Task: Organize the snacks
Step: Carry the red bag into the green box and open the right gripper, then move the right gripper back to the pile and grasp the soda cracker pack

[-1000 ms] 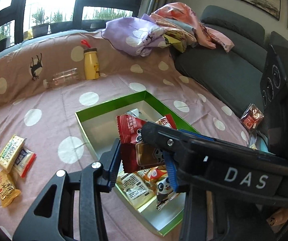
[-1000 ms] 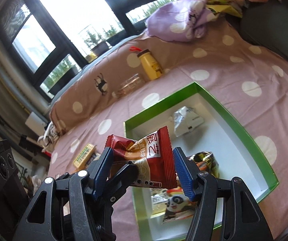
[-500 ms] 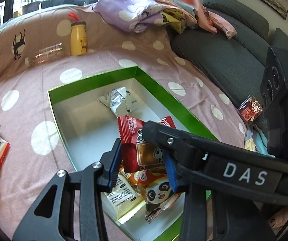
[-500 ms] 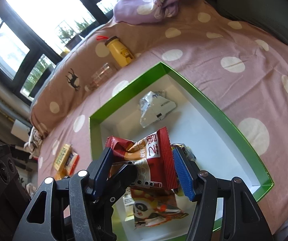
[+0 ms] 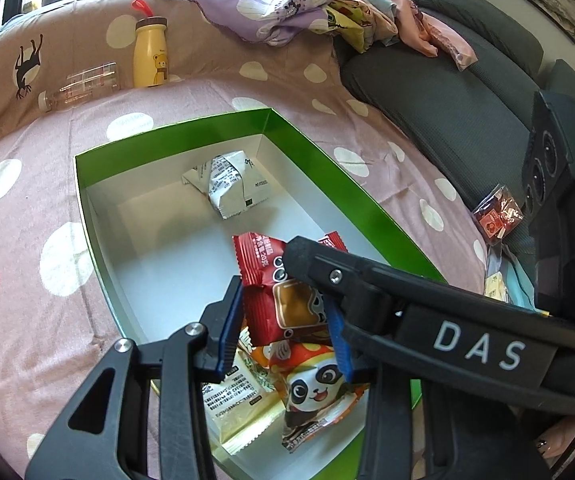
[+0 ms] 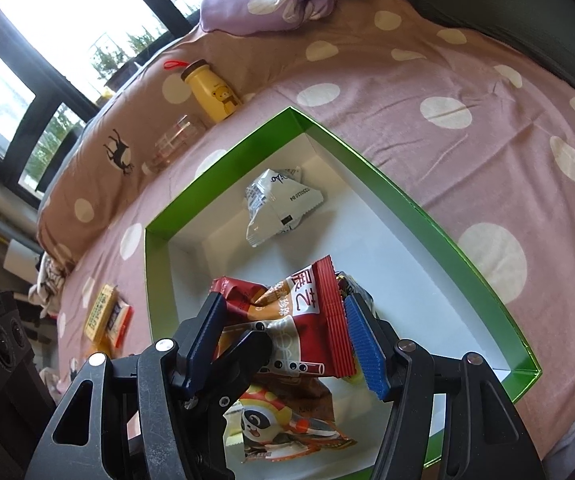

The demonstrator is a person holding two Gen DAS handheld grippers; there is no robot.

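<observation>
Holding 1 red snack pkt (image 5: 283, 296) each, both tools, over green box (image 5: 175, 136) w/ 3 pkts

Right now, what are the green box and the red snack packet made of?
The green box looks like glossy cardboard: thin, straight, folded walls, shiny green outside, matte white inside. The red snack packet seems to be thin printed plastic film, probably foil-lined: it crinkles and has ridged, crimped end seals. Both the left gripper and the right gripper pinch it between blue fingers.
</observation>
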